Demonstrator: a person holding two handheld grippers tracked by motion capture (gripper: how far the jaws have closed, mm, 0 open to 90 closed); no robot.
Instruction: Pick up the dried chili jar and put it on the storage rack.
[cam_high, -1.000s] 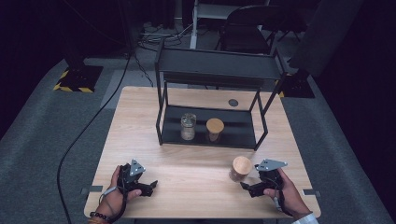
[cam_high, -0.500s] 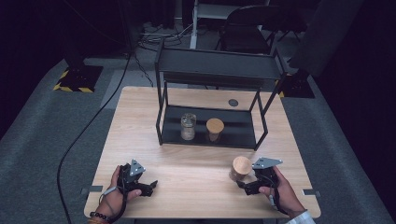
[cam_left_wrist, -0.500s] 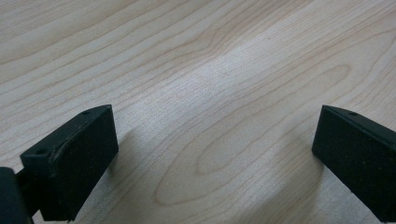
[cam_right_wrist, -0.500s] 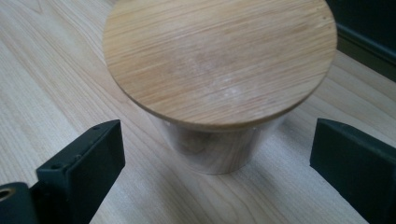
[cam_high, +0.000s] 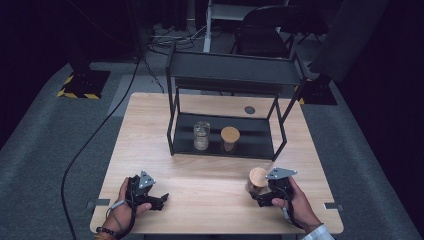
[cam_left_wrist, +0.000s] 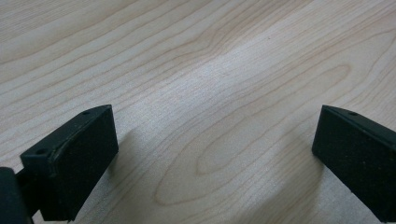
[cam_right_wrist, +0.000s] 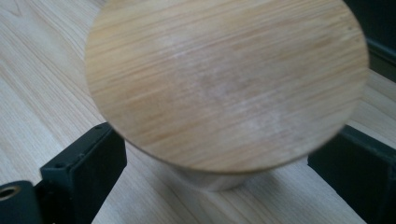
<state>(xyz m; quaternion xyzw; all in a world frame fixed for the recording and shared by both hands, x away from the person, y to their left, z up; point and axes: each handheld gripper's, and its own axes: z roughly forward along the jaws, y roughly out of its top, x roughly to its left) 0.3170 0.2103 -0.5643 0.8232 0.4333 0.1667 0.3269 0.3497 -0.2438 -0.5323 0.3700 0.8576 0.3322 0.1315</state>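
On the lower shelf of the black metal two-tier rack (cam_high: 225, 137), standing on the light wooden tabletop (cam_high: 200, 185), a clear glass jar (cam_high: 201, 135) without a lid looks empty, and just beside it stands a second jar with a round bamboo lid (cam_high: 230, 138); its contents cannot be made out. Near the front right edge, a third jar topped by a bamboo lid (cam_right_wrist: 224, 84) sits between the right gripper (cam_high: 270, 192) jaws, its glass body mostly hidden under the lid. Those jaws stand spread at either side of it; contact cannot be told. The left gripper (cam_left_wrist: 215, 154) has its jaws wide apart over bare wood, holding nothing.
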